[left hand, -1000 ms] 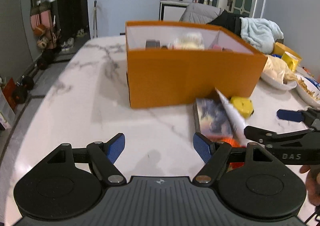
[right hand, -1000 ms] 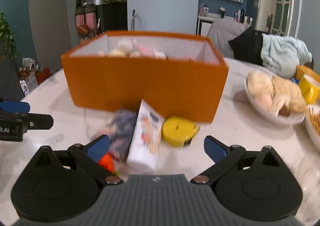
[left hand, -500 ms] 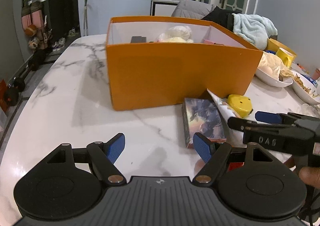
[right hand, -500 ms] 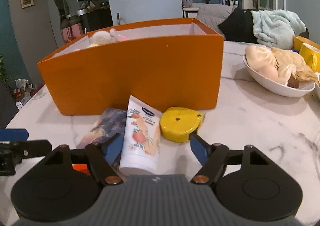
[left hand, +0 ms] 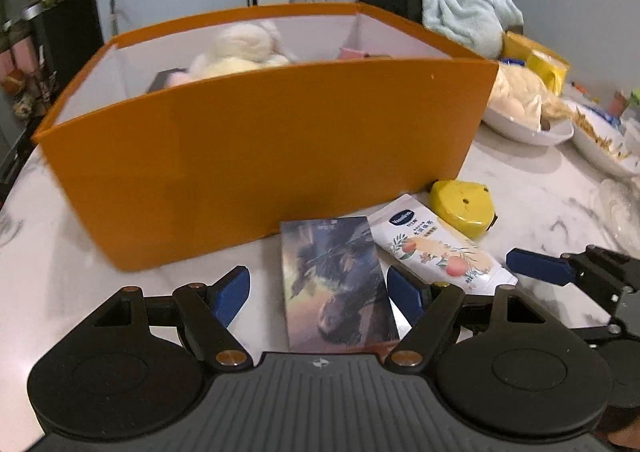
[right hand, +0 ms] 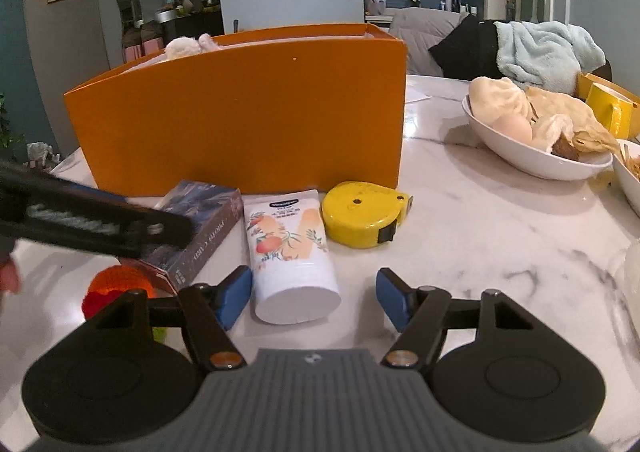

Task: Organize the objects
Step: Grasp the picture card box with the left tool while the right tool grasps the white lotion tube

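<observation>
Nearest the right tool (right hand: 314,298), the white squeeze tube printed with peaches (right hand: 290,256) lies flat on the white marble worktop (right hand: 500,232), its cap end between the blue pads; the jaws have just been closing around it, yet a gap shows on both sides, so it is not gripped. The left tool (left hand: 318,292) hangs released over the near end of the dark picture-printed card box (left hand: 338,278), one pad just beside the box's edge, nothing clamped. An orange knitted ball (right hand: 118,284) sits at the box's near corner, and a yellow tape measure (right hand: 364,213) lies just beyond the tube. Behind them stands the tall orange cardboard box (left hand: 260,139), already holding a cream plush toy (left hand: 240,51). The step in hand looks like a double pickup: the right pads must close fully on the tube, the left settle astride the card box, before lifting both over the orange wall.
</observation>
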Tool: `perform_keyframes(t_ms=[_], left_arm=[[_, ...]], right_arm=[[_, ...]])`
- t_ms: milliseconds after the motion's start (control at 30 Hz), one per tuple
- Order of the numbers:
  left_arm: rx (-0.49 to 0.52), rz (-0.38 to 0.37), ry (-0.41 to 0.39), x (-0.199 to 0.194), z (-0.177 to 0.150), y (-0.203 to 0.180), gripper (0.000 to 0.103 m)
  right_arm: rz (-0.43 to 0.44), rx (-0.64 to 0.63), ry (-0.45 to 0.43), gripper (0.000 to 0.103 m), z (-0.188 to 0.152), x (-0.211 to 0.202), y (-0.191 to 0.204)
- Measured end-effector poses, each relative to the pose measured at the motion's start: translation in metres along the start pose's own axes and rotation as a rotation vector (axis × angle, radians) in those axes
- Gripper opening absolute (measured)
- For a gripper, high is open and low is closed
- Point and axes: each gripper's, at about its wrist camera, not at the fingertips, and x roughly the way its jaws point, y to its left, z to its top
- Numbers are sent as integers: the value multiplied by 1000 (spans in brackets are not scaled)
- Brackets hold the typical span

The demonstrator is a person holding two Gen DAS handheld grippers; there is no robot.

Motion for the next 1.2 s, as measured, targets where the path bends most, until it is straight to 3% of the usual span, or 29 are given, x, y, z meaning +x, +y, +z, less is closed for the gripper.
perform_keyframes(t_ms=[100,200,300,333,467,600,1200], left_arm=[[7,-25,37,12,-1,0,82],[16,-25,13,12,-5,0,83],[20,5,-14,10,-9,0,68],[22,14,-20,10,-11,0,67],[-8,25,-34,6,-14,8,67],[-49,63,-44,-1,-20,18,67],[-180,72,-31,-43,-52,42,67]], right_arm=[[15,-5,-2,70,0,1,0],[20,-17,-4,70,1,4,0],[23,-40,-5,69,2,7,4],[25,-45,-6,68,2,7,5],[28,-68,-10,64,6,14,12],[27,-118,-19,48,6,16,20],[48,-120,-74,48,1,-32,30]])
